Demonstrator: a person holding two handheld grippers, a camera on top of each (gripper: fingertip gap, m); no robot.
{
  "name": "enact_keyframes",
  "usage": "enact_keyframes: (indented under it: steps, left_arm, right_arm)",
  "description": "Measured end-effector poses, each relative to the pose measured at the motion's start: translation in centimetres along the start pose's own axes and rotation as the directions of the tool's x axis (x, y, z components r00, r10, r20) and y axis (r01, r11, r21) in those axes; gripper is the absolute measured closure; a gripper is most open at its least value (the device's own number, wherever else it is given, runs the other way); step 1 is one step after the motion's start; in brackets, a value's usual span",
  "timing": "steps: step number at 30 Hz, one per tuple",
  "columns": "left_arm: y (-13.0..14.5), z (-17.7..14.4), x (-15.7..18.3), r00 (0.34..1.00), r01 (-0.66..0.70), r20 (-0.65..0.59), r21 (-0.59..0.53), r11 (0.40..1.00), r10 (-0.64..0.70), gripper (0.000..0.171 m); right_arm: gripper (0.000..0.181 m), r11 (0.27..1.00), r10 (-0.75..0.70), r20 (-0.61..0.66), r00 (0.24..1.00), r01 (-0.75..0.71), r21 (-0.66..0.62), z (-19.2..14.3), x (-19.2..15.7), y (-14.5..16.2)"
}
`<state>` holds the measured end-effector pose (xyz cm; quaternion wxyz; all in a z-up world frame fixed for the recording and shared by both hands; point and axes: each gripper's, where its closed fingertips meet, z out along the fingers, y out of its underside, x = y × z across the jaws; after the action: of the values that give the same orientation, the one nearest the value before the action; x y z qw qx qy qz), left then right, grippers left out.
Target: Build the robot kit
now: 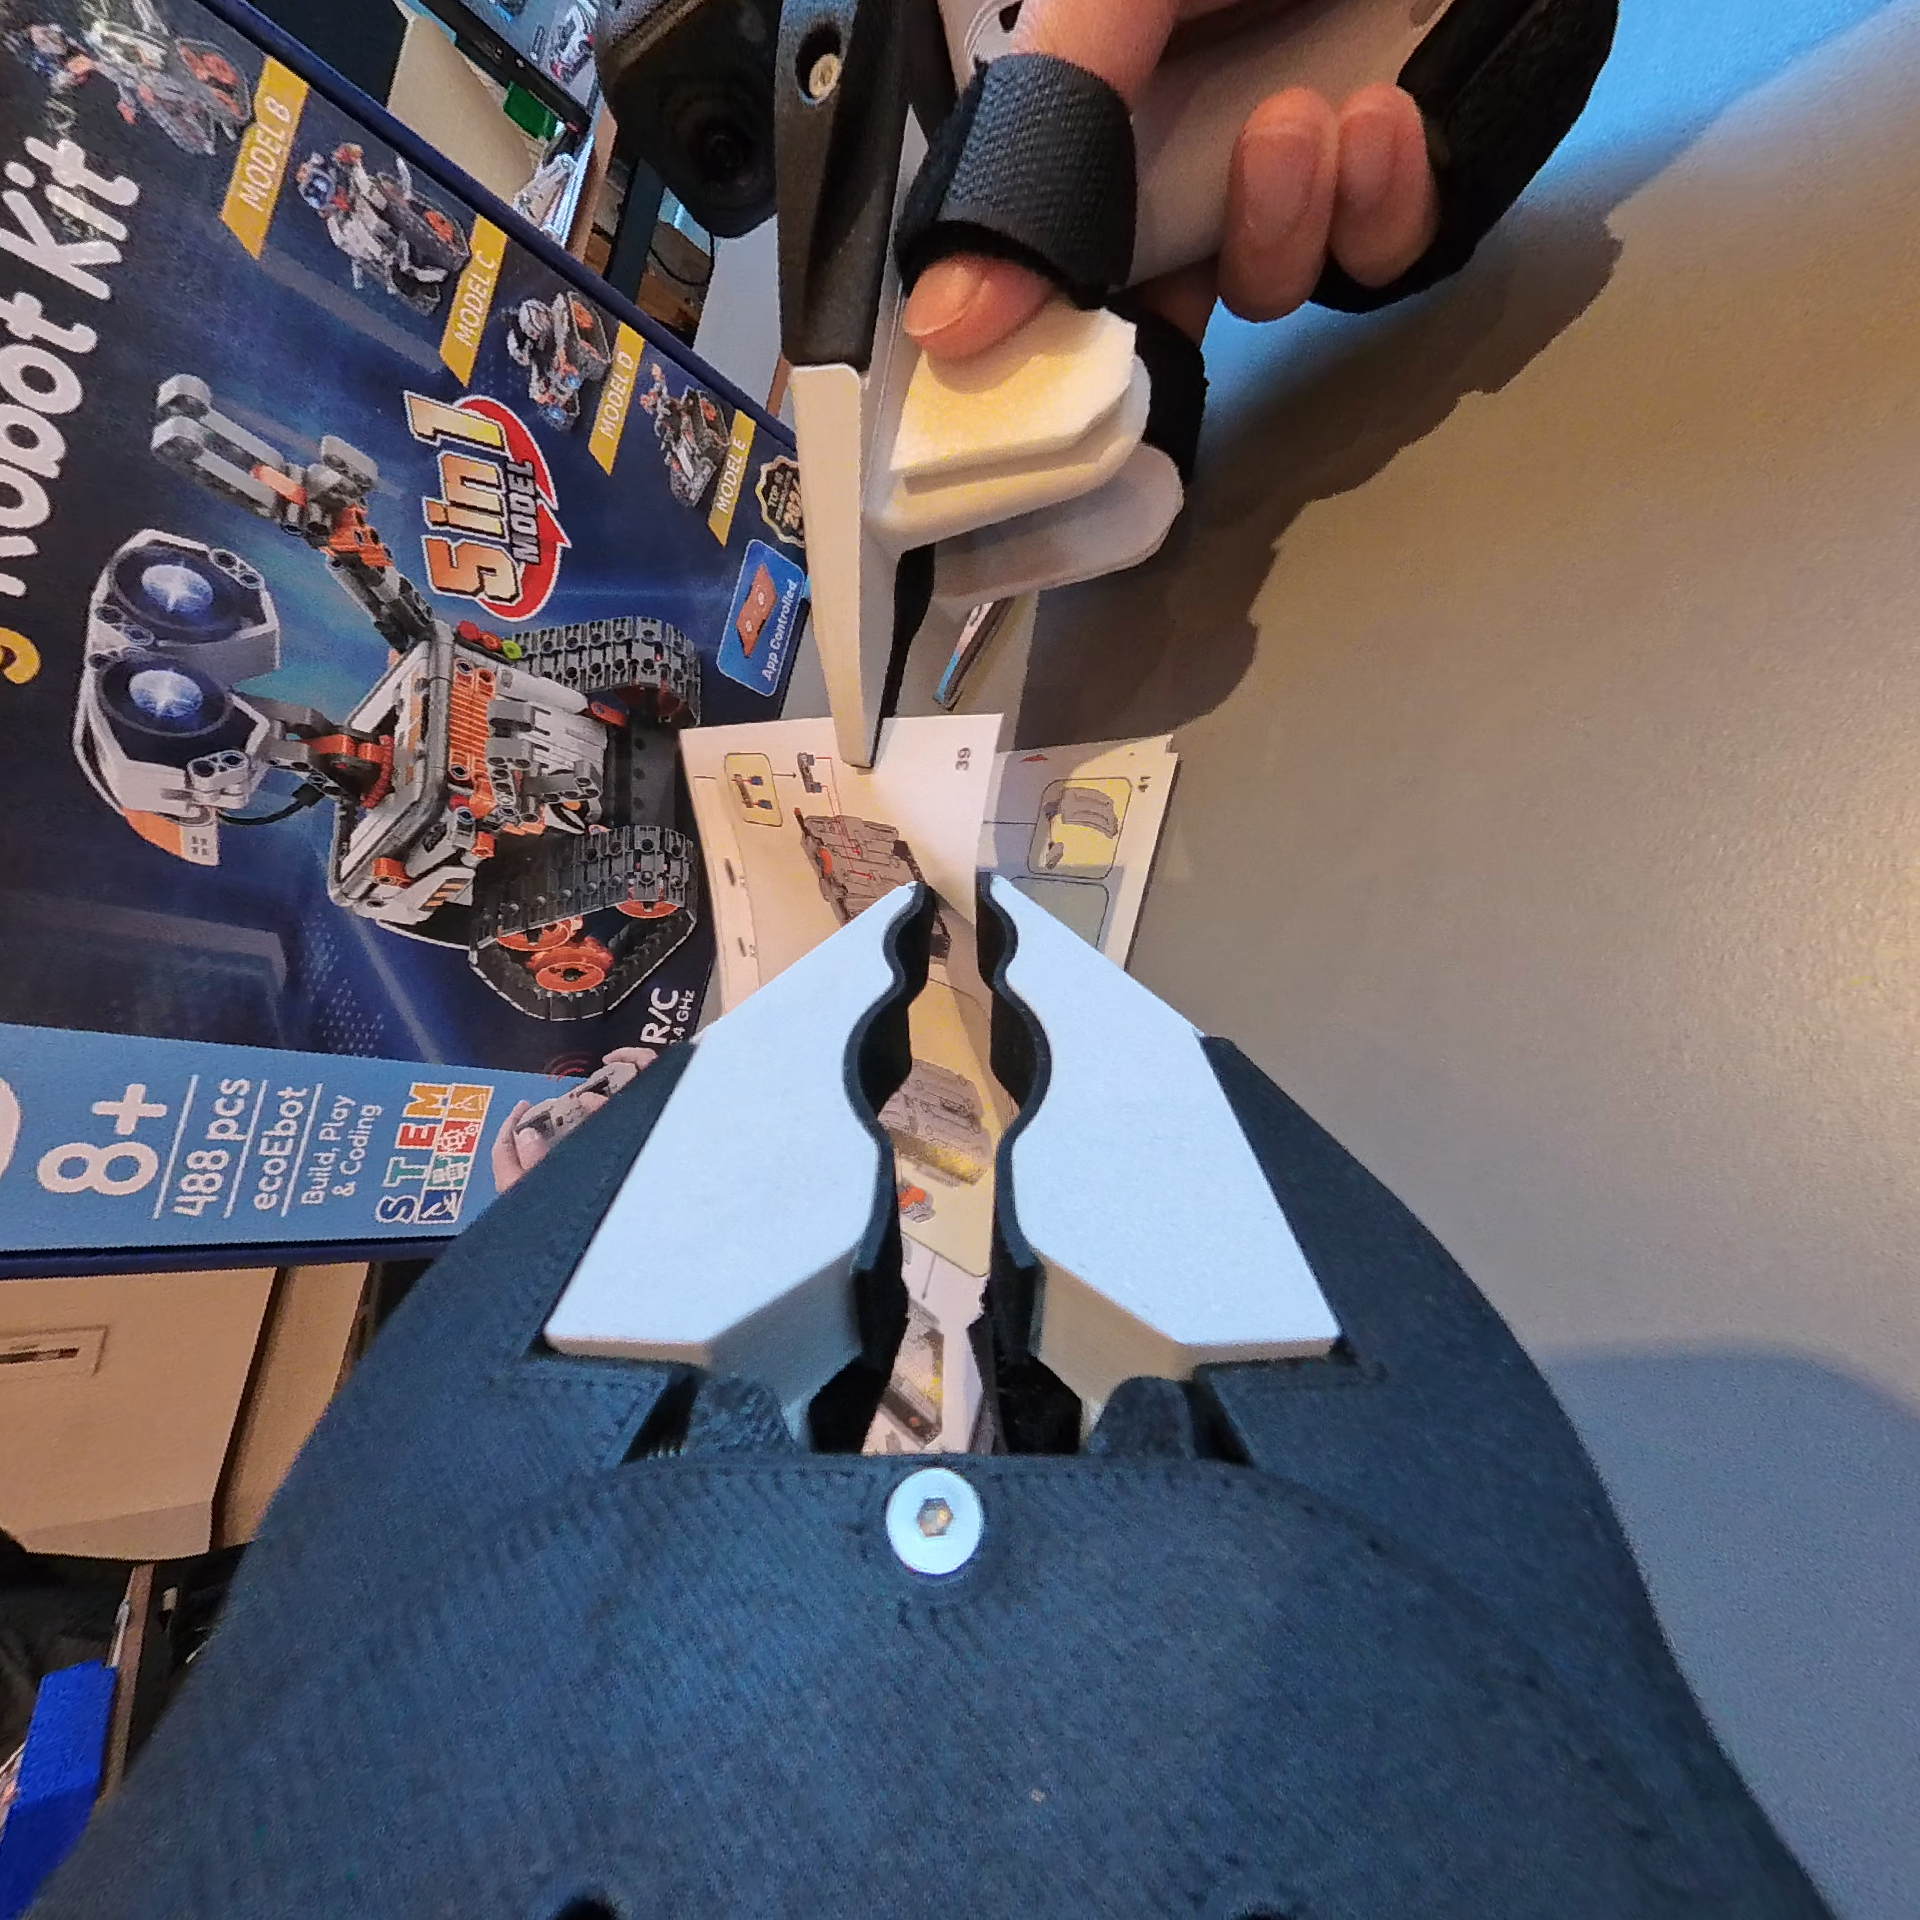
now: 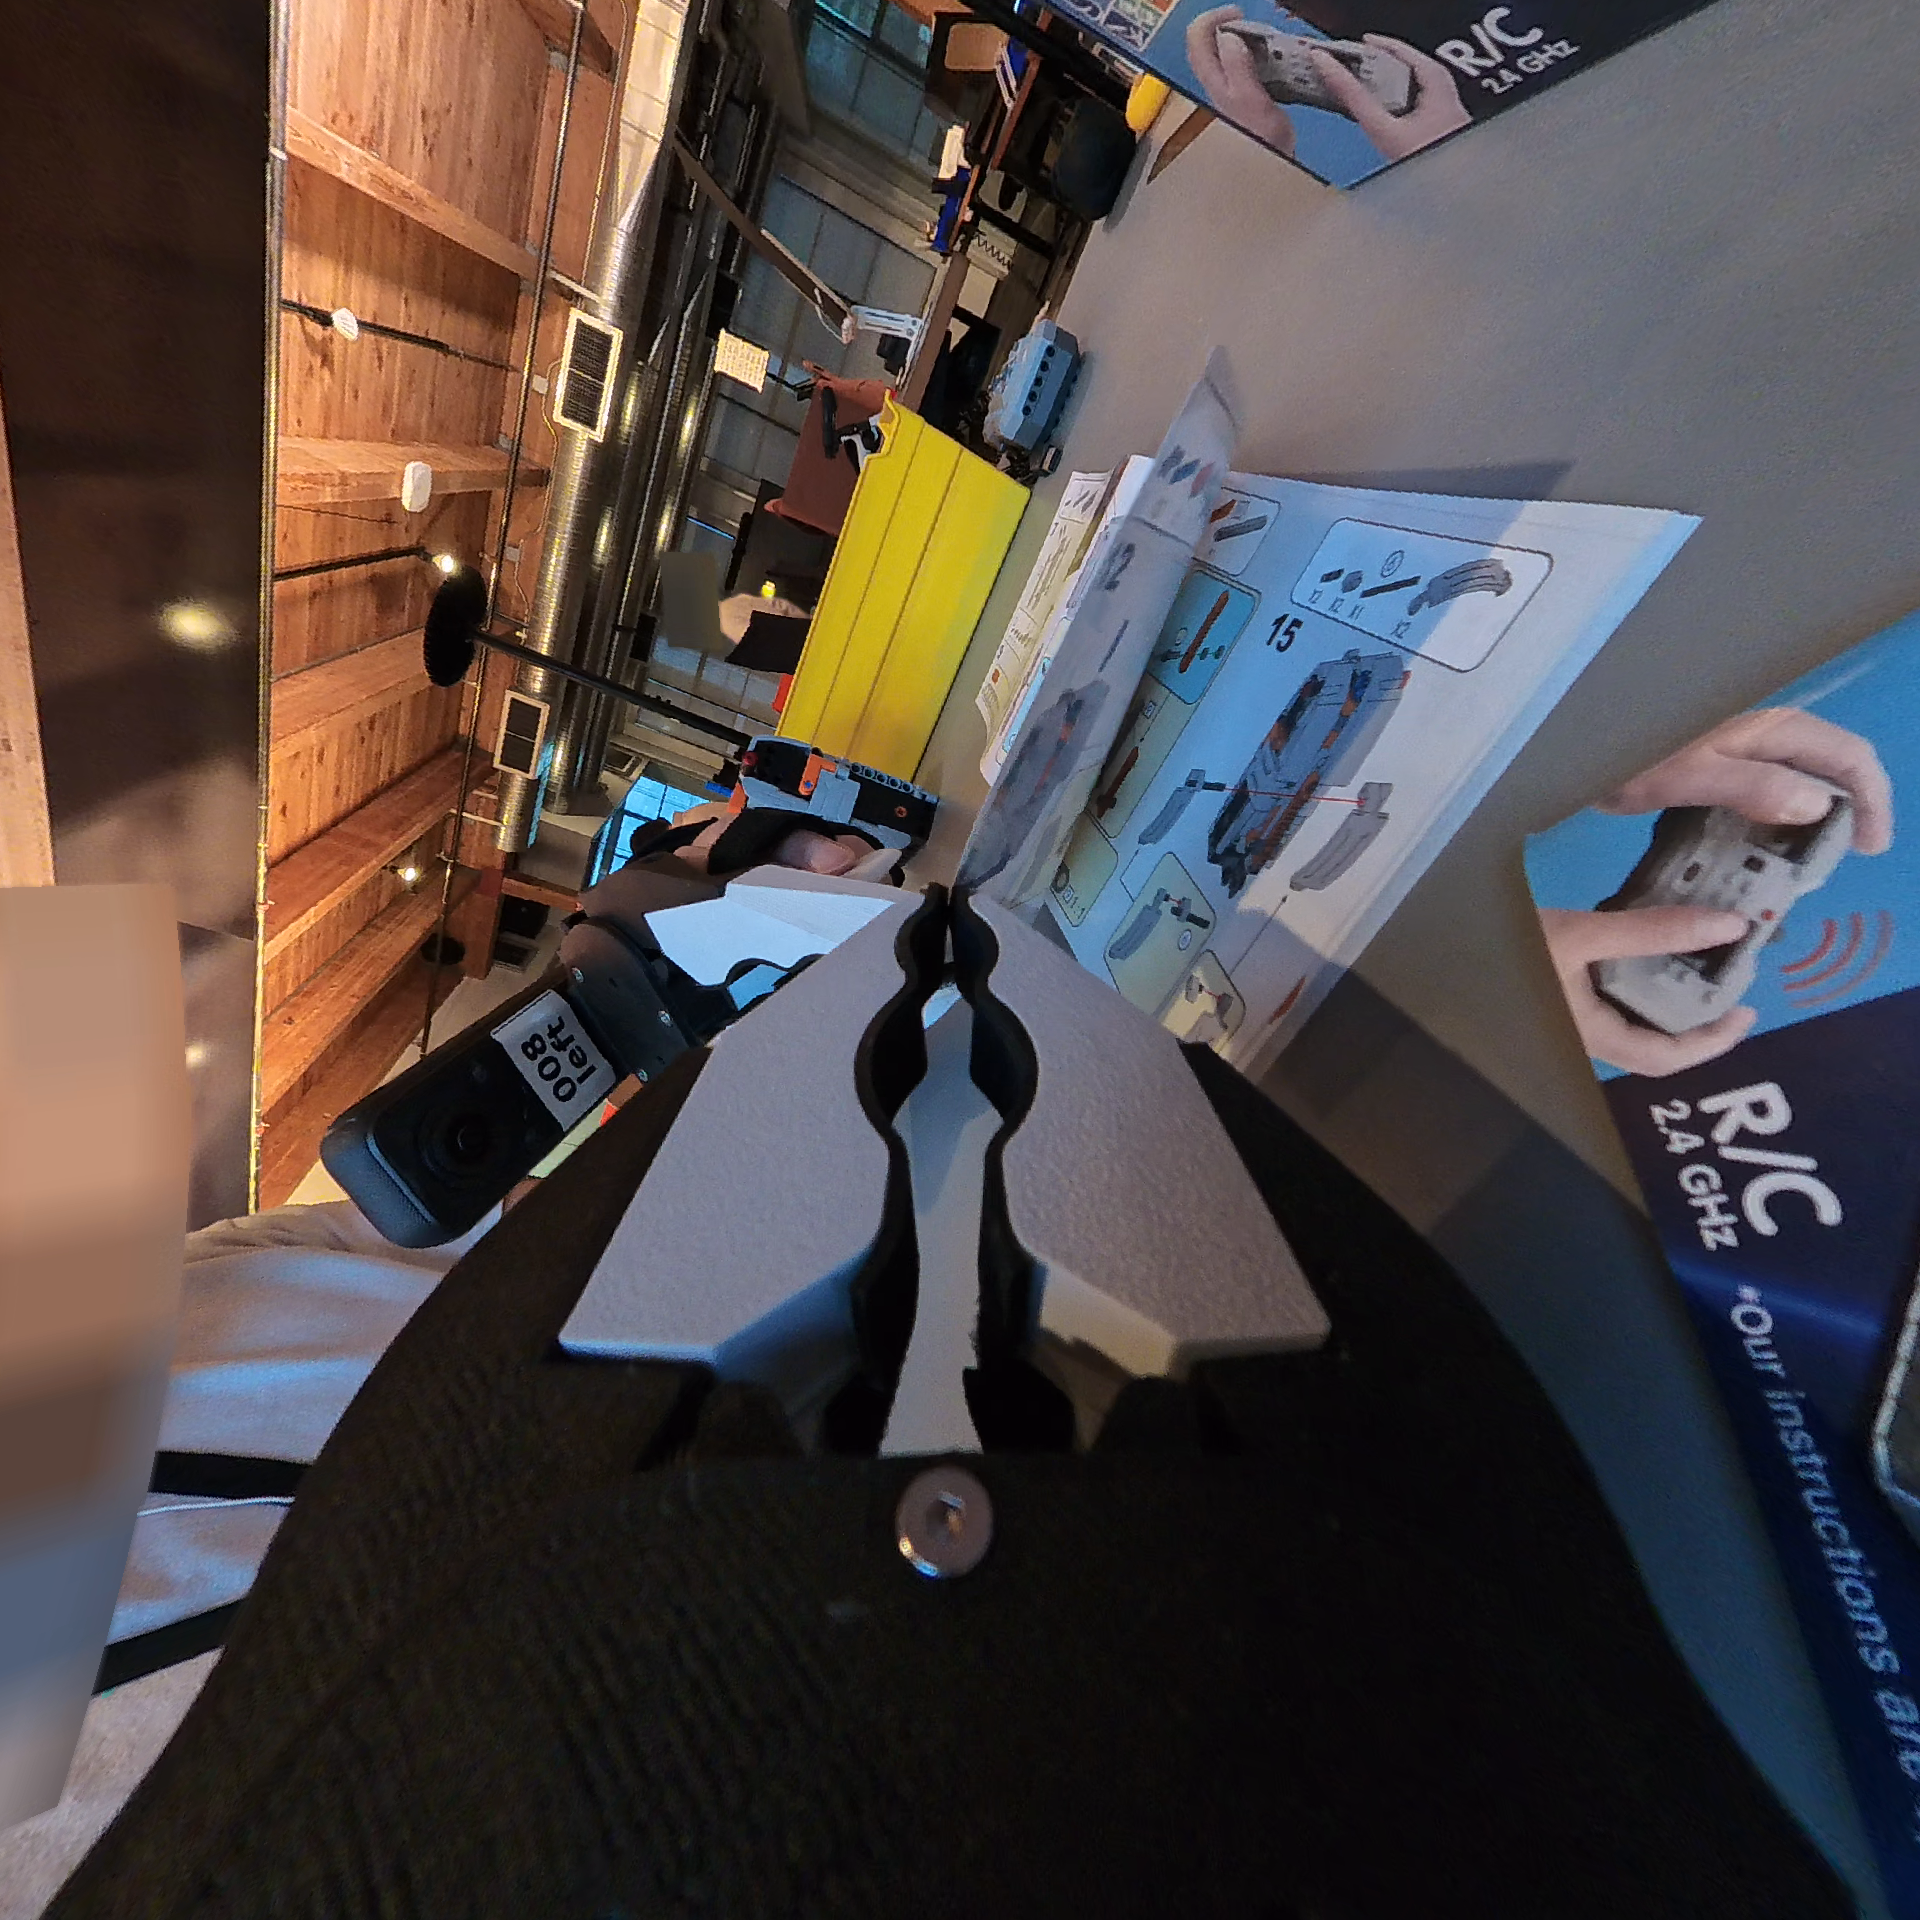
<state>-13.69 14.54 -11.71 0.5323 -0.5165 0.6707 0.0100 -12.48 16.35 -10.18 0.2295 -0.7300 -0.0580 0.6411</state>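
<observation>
Left gripper (image 1: pixel 951 894): jaws narrowly spread, tips apart, a page of the instruction booklet (image 1: pixel 894 821) running in the gap between them; whether the pads actually press the paper cannot be told.

Right gripper (image 2: pixel 948 902): jaws pressed together at the tips, apparently nipping the lower edge of a raised booklet page (image 2: pixel 1049 748); seen from the left wrist view, its fingers (image 1: pixel 847 582) come down onto the far page edge, just ahead of the left jaws.

Booklets: one, open, on the grey table (image 1: pixel 1558 935).

Printed kit boxes: at least two, one (image 1: pixel 312 623) left of the left jaws, touching the booklet; another (image 2: pixel 1766 1039) right of the right jaws.

Open room: bare table right of the left jaws.

Yellow panel (image 2: pixel 904 592): beyond the booklet.

Small brick-built model (image 2: pixel 831 795): one, ahead-left of the right jaws.
</observation>
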Motion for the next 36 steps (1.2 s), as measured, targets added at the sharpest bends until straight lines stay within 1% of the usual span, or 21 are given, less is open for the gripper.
enact_keyframes:
  steps: [6, 8, 9, 10, 11, 13, 15, 16, 18, 19, 20, 22, 25, 27, 30, 33, 36]
  left_arm:
    - [-0.1, 0.1, -0.1, 1.0, -0.008, 0.008, 0.0, 1.0, 0.008, 0.166]
    - [0.0, 0.0, -0.3, 1.0, -0.003, 0.016, -0.005, 1.0, 0.003, 0.168]
    - [0.1, -0.1, -0.7, 1.0, 0.005, 0.025, -0.008, 1.0, -0.005, 0.171]
    - [0.3, -0.3, -1.1, 0.999, 0.023, 0.038, -0.013, 1.0, -0.023, 0.171]
    - [0.5, -0.6, -1.6, 0.997, 0.054, 0.051, -0.016, 0.998, -0.053, 0.171]
    - [1.3, -1.6, -3.1, 0.984, 0.155, 0.096, -0.013, 0.988, -0.153, 0.171]
    - [3.0, -3.1, -5.4, 0.934, 0.317, 0.181, -0.024, 0.948, -0.308, 0.171]
    - [4.2, -4.1, -6.6, 0.889, 0.409, 0.237, -0.03, 0.912, -0.391, 0.171]
    - [7.5, -6.4, -8.6, 0.769, 0.569, 0.389, -0.054, 0.821, -0.508, 0.171]
    - [9.0, -7.6, -9.1, 0.718, 0.619, 0.452, -0.067, 0.782, -0.53, 0.171]
    - [10.0, -8.4, -9.2, 0.69, 0.642, 0.486, -0.071, 0.763, -0.536, 0.171]
    - [11.2, -9.6, -9.1, 0.667, 0.653, 0.525, -0.07, 0.754, -0.529, 0.171]
    - [12.1, -10.7, -8.9, 0.648, 0.657, 0.559, -0.069, 0.75, -0.517, 0.171]
    - [12.5, -11.7, -9.2, 0.625, 0.66, 0.594, -0.054, 0.75, -0.507, 0.171]
    - [13.4, -13.1, -9.2, 0.59, 0.68, 0.629, -0.05, 0.731, -0.506, 0.171]
    - [15.1, -14.2, -8.9, 0.569, 0.707, 0.663, -0.094, 0.7, -0.486, 0.171]
    - [16.0, -14.7, -8.4, 0.543, 0.746, 0.668, -0.105, 0.658, -0.509, 0.171]
  right_arm:
    - [0.181, 1.0, -0.02, 0.003, 1.0, 0.02, 0.0, 0.0, -0.4, -0.1]
    - [0.18, 0.999, -0.03, 0.009, 1.0, 0.029, 0.012, 0.1, -0.5, -0.3]
    - [0.168, 0.998, -0.061, 0.025, 0.998, 0.06, 0.03, 0.1, -0.9, -0.6]
    - [0.15, 0.993, -0.109, 0.042, 0.993, 0.106, 0.059, 0.1, -1.5, -1.1]
    - [0.14, 0.985, -0.155, 0.044, 0.987, 0.151, 0.085, 0.0, -2.0, -1.5]
    - [0.136, 0.964, -0.249, 0.05, 0.967, 0.243, 0.108, -0.1, -3.2, -1.9]
    - [0.137, 0.931, -0.343, 0.025, 0.939, 0.336, 0.139, -0.1, -4.0, -2.4]
    - [0.139, 0.907, -0.399, -0.015, 0.917, 0.397, 0.143, 0.1, -4.2, -2.6]
    - [0.146, 0.842, -0.515, -0.128, 0.847, 0.528, 0.111, 1.2, -4.1, -2.9]
    - [0.148, 0.808, -0.566, -0.177, 0.805, 0.584, 0.078, 2.2, -4.0, -2.9]
    - [0.151, 0.778, -0.609, -0.207, 0.766, 0.628, 0.037, 3.4, -3.9, -2.7]
    - [0.152, 0.743, -0.66, -0.219, 0.719, 0.668, -0.045, 6.5, -3.7, -1.9]
    - [0.152, 0.722, -0.691, -0.183, 0.699, 0.665, -0.19, 11.0, -2.5, 0.2]
    - [0.153, 0.689, -0.723, -0.184, 0.667, 0.675, -0.263, 13.1, -1.4, 1.0]
    - [0.154, 0.643, -0.762, -0.173, 0.624, 0.7, -0.31, 14.8, -0.7, 1.7]
    - [0.154, 0.596, -0.798, -0.14, 0.586, 0.734, -0.327, 15.8, -0.6, 2.1]
    - [0.154, 0.601, -0.794, -0.142, 0.591, 0.729, -0.326, 16.8, -0.4, 1.5]
